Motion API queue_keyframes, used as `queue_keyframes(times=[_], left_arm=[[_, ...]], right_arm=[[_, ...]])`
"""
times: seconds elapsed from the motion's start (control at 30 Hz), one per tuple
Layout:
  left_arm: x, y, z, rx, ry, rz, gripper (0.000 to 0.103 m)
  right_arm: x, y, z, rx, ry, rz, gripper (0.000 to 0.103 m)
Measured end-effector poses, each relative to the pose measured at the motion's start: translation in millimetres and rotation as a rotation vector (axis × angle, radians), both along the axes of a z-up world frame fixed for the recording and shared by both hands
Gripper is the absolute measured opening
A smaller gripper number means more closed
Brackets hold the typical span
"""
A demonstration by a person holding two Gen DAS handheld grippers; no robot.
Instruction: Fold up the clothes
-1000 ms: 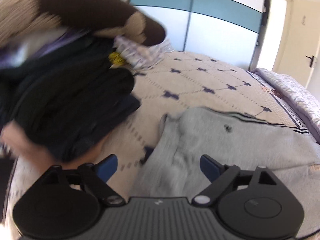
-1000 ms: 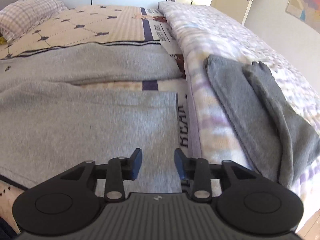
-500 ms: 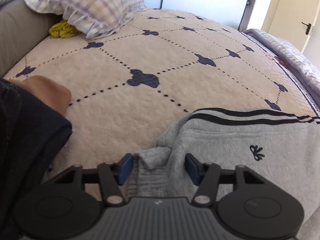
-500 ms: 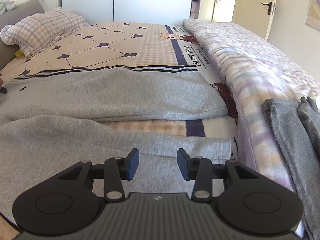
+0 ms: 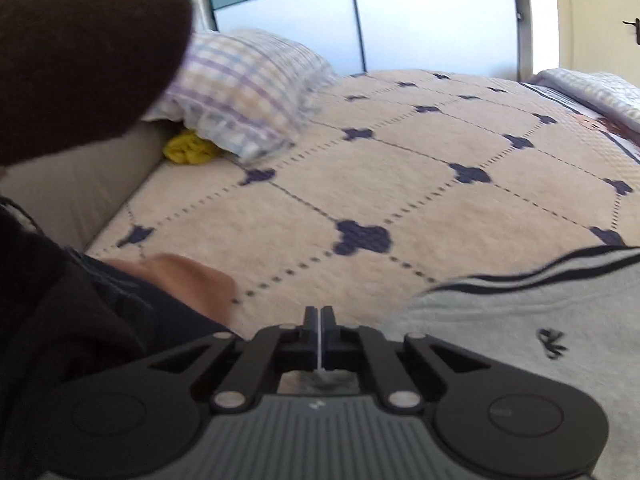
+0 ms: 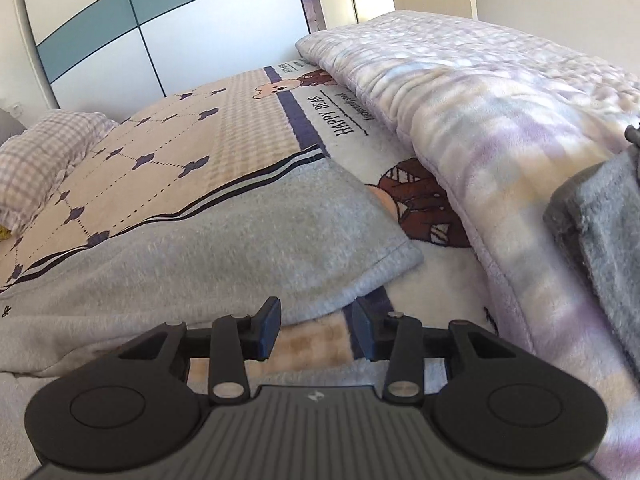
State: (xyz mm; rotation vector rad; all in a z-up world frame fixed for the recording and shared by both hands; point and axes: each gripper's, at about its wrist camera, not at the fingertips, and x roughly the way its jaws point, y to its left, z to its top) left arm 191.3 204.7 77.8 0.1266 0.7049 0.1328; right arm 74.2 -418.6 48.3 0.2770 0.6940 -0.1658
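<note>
Left gripper [image 5: 320,314] is closed tight, pinching grey sweatshirt [image 5: 520,340] fabric lying at its four o'clock on the bed [image 5: 360,184]. Right gripper [image 6: 316,330] hovers half open, empty, sweatshirt at eleven o'clock.

left gripper [image 5: 320,316] closed on grey sweatshirt [image 5: 520,328]
</note>
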Motion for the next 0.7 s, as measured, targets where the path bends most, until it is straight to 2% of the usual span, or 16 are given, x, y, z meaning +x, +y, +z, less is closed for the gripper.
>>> queue_keyframes(times=[0.03, 0.1, 0.13, 0.17, 0.3, 0.33, 0.4, 0.43, 0.47, 0.5, 0.6, 0.7], left_arm=[[-8.0, -9.5, 1.2, -0.010, -0.004, -0.030, 0.009], [-24.2, -28.3, 3.7, -0.036, -0.012, -0.089, 0.033], [-33.2, -35.7, 4.6, -0.087, -0.010, -0.110, 0.064], [-41.0, -43.9, 3.7, -0.132, -0.004, -0.131, 0.085], [-69.4, -83.6, -7.6, -0.269, 0.034, -0.228, 0.091], [-75.5, -93.7, -11.6, -0.294, 0.040, -0.248, 0.095], [-82.9, -116.3, -24.6, -0.323, 0.060, -0.280, 0.097], [-84.8, -125.8, -31.3, -0.322, 0.075, -0.288, 0.097], [-86.7, -134.7, -37.7, -0.322, 0.088, -0.294, 0.097], [-89.5, -139.5, -41.3, -0.328, 0.093, -0.290, 0.097], [-98.6, -150.7, -47.4, -0.354, 0.097, -0.295, 0.098], [-107.2, -156.7, -49.2, -0.371, 0.088, -0.323, 0.103]], right_arm=[[5.5, -4.2, 0.1, -0.016, 0.000, -0.018, 0.043], [15.8, -12.2, 1.3, -0.036, -0.003, -0.045, 0.045], [22.6, -14.4, 1.5, -0.047, -0.002, -0.041, 0.046], [30.4, -16.4, 1.4, -0.065, -0.001, -0.034, 0.047], [67.4, -14.3, -9.0, -0.153, 0.066, 0.020, 0.060], [74.9, -12.6, -14.8, -0.170, 0.091, 0.032, 0.061], [84.5, -4.9, -25.9, -0.223, 0.129, 0.050, 0.060], [84.1, 2.7, -27.0, -0.255, 0.131, 0.082, 0.049], [82.8, 10.3, -26.3, -0.282, 0.129, 0.123, 0.032], [81.0, 14.8, -23.9, -0.284, 0.130, 0.138, 0.006], [71.3, 23.3, -8.3, -0.376, 0.100, 0.139, 0.005], [57.6, 12.6, 23.1, -0.363, 0.004, 0.081, 0.005]])
